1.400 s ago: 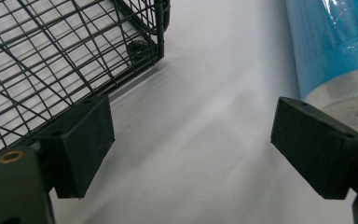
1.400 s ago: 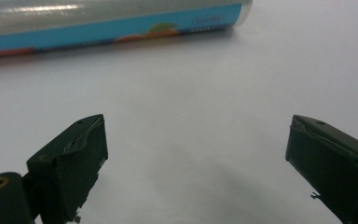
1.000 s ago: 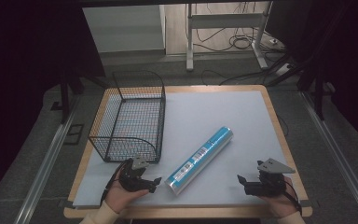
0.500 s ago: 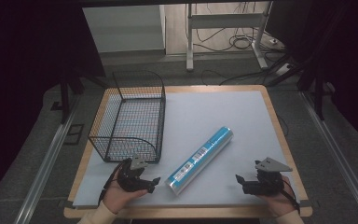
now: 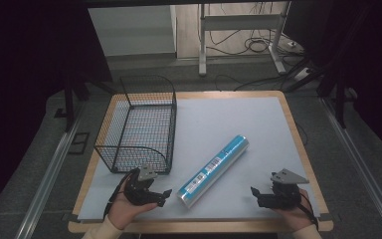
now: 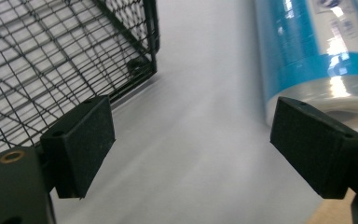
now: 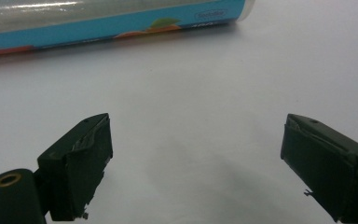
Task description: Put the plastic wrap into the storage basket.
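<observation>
A blue and clear plastic-wrapped roll (image 5: 214,171) lies diagonally on the white mat, its near end toward the front edge. The left gripper (image 5: 161,195) rests in a hand at the front left, open, between the basket and the roll's near end (image 6: 317,65). Its jaws stand wide apart with bare mat between them. At the front right, the right gripper (image 5: 255,195) is held open and points left toward the roll (image 7: 112,21), which crosses the top of the right gripper view. Nothing sits between either pair of jaws.
A black wire basket (image 5: 140,124) stands on the left half of the mat; its near corner (image 6: 140,65) is close to the left gripper. The wooden table edge (image 5: 199,226) runs just behind both hands. Desk legs and cables (image 5: 258,45) lie on the floor beyond.
</observation>
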`<state>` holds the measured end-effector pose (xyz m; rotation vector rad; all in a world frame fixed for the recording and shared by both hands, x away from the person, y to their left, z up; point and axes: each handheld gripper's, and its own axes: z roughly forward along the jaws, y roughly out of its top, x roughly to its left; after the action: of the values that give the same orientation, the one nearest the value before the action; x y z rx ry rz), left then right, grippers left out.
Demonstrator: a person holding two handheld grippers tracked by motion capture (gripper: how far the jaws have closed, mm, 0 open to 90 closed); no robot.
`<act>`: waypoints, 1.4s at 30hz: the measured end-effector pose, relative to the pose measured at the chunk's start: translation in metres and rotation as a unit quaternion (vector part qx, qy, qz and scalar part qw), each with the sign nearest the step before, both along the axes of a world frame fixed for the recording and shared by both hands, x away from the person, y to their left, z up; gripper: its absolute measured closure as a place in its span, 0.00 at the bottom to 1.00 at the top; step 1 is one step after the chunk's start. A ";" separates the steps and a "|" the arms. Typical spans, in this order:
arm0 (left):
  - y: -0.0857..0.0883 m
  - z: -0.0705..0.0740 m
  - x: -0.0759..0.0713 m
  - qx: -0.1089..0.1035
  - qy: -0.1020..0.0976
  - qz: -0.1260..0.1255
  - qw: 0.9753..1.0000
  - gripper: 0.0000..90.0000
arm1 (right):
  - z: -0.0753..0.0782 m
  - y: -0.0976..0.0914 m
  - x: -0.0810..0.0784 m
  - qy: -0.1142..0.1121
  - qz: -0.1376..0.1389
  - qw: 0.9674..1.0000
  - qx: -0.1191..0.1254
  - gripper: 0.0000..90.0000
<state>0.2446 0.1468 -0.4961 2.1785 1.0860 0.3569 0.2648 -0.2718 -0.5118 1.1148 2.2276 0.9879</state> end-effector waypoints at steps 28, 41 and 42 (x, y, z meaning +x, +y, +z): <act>-0.028 0.032 0.005 -0.016 -0.006 -0.023 1.000 0.15 | 0.004 -0.005 -0.008 -0.015 -0.003 1.000 -0.009 0.11; -0.051 0.044 0.016 0.000 -0.001 -0.033 0.999 0.15 | 0.004 -0.008 -0.006 -0.014 0.004 1.000 -0.004 0.12; -0.052 0.045 0.016 0.000 0.000 -0.033 0.999 0.15 | 0.004 -0.008 -0.006 -0.014 0.004 1.000 -0.003 0.12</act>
<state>0.2611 0.0945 -0.4515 2.2090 1.0106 0.3274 0.2587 -0.2801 -0.5077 1.0839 2.2125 0.9935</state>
